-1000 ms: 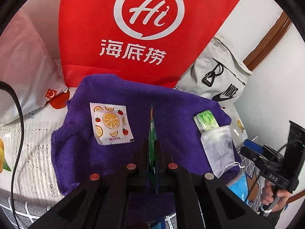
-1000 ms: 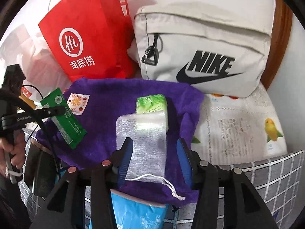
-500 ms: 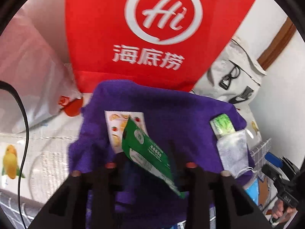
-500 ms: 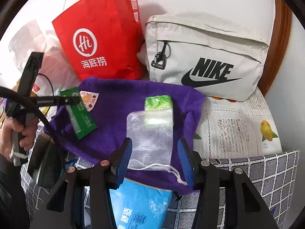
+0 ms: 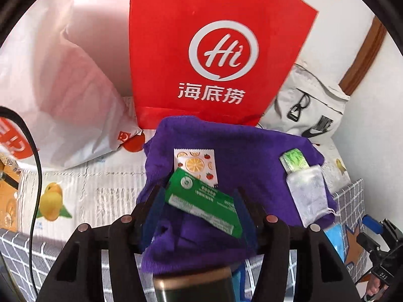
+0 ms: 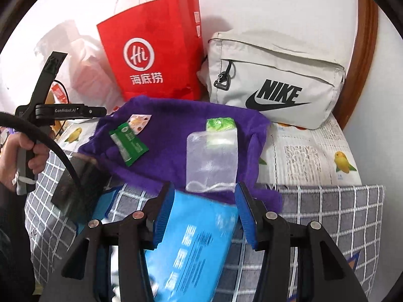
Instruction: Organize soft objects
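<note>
A purple towel [image 5: 226,146] lies spread on the bed. On it are a fruit-print sachet [image 5: 195,162], a green packet [image 5: 204,201], a light green tissue pack [image 5: 294,159] and a white mesh pouch [image 5: 308,193]. My left gripper [image 5: 199,211] hovers over the green packet with its jaws opening. The packet lies loose on the towel [image 6: 176,125], and its pads do not touch it. My right gripper [image 6: 204,211] stands open nearer the towel's front edge. A blue tissue pack [image 6: 194,241] lies under and between its fingers, and no grip shows. The mesh pouch [image 6: 211,161] sits just beyond the tips.
A red paper bag [image 5: 219,63] and a grey Nike bag [image 6: 274,85] stand behind the towel. A pale plastic bag [image 5: 63,88] is at the left. A checked grey cloth [image 6: 327,214] covers the front, with a dark flat object [image 6: 78,188] on it. A black cable [image 5: 35,176] hangs left.
My left gripper opened and let go of the green packet, which dropped flat onto the towel beside the fruit sachet. Both grippers drew back and up; the right one left the mesh pouch.
</note>
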Available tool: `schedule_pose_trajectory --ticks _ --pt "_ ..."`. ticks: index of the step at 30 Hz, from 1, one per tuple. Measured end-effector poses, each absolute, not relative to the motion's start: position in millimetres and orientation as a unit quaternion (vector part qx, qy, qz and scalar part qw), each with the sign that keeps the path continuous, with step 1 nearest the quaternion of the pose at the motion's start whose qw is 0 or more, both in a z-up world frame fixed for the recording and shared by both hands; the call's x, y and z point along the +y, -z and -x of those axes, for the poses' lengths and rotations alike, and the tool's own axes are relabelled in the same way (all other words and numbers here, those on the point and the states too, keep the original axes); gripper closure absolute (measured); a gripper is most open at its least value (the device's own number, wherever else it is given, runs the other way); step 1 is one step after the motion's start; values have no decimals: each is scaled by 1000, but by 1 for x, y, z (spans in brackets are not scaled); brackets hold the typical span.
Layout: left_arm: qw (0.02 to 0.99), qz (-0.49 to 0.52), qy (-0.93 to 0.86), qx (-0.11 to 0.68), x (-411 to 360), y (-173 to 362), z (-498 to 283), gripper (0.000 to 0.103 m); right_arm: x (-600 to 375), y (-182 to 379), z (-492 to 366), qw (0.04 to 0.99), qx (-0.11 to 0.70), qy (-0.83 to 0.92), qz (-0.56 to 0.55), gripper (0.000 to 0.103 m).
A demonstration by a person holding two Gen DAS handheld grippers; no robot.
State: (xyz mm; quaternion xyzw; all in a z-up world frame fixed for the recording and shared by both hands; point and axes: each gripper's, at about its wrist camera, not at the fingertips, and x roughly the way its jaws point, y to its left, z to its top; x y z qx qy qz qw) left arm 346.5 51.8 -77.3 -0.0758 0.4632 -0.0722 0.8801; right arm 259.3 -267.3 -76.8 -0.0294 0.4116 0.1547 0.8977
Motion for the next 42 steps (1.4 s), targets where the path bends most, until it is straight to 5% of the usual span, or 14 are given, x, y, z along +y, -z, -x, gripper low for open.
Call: schedule_pose_trajectory --ticks 16,20,32,34,37,42 --pt "888 69 97 444 39 58 -242 46 -256 101 -140 878 436 -197 19 52" --pt "889 67 104 440 32 56 -218 43 -246 120 -117 864 450 -225 30 36" --pt "884 58 104 452 25 73 -158 38 -215 177 -122 837 485 -245 57 35" --pt "882 54 108 455 23 77 -150 37 -211 180 -123 841 476 -246 69 44" --pt "878 46 105 464 20 86 -142 37 -205 182 -120 842 471 -248 90 83" --pt "870 58 113 476 14 102 -127 37 -210 166 -107 855 452 -240 84 88"
